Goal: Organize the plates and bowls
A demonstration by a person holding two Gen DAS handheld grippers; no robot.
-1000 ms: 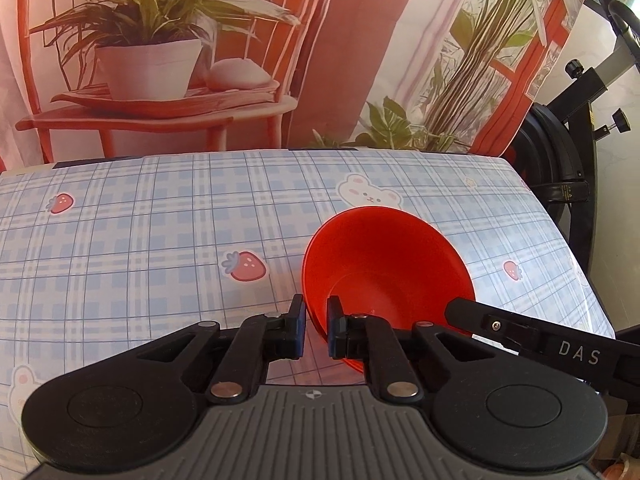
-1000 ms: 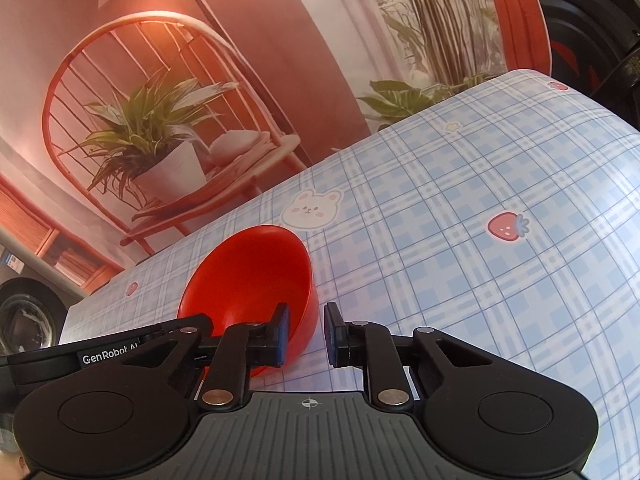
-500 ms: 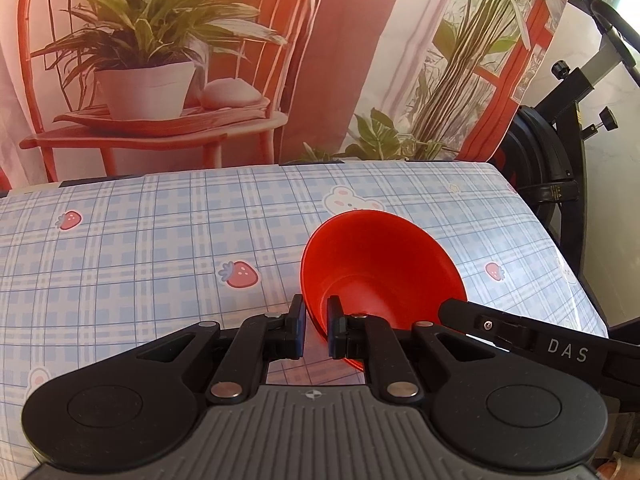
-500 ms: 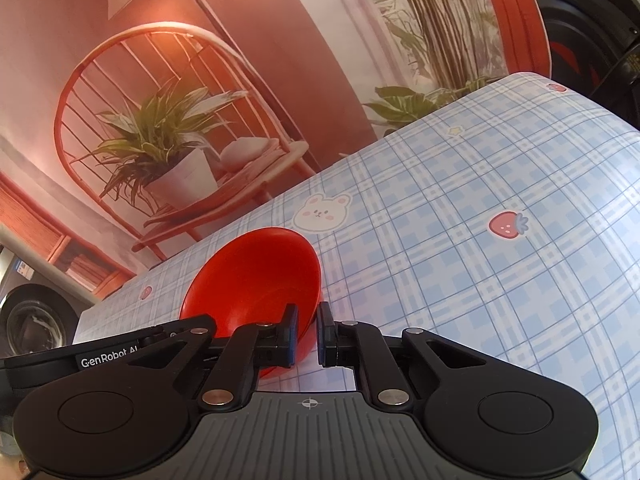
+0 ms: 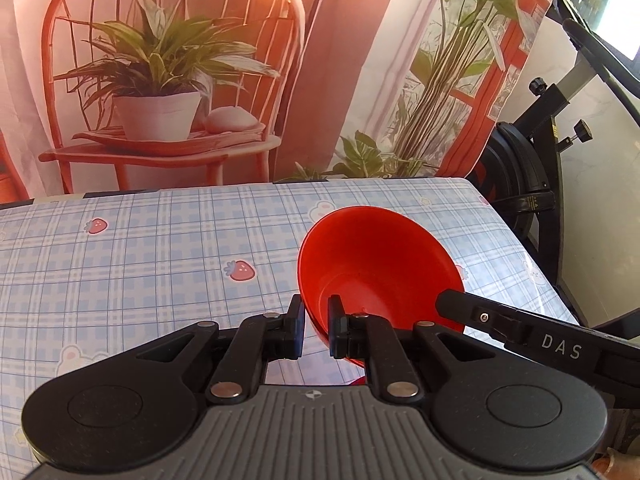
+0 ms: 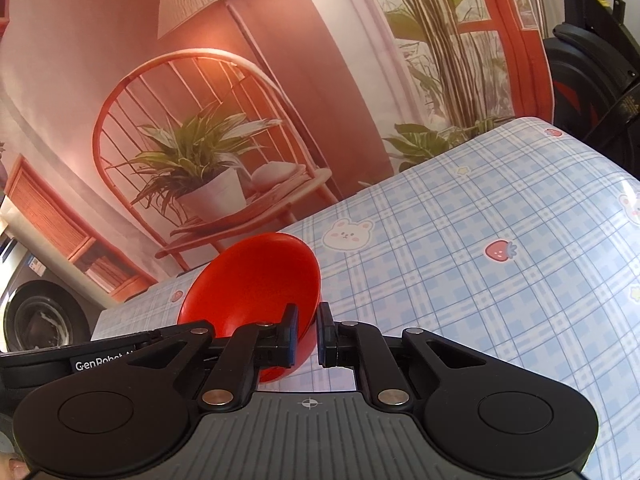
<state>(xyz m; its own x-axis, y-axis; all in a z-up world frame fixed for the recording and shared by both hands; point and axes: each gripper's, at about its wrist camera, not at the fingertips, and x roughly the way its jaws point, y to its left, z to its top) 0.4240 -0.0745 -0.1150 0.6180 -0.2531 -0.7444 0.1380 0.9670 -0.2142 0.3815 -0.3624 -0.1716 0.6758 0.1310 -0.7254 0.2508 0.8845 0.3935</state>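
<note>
A red bowl hangs tilted above the blue checked tablecloth, held by both grippers. In the left wrist view my left gripper is shut on the bowl's near left rim, and a black finger of the other gripper reaches the rim from the right. In the right wrist view the same red bowl sits low and left of centre. My right gripper is shut on its right rim, with the left gripper's black body at the left edge. The bowl's underside is hidden.
A printed backdrop of a chair and potted plant hangs behind the table's far edge. A black exercise bike stands past the table's right edge. A washing machine shows at far left in the right wrist view.
The right jaws closed onto the bowl's rim. Both grippers then rose with the bowl, so the table now lies further below and more backdrop shows.
</note>
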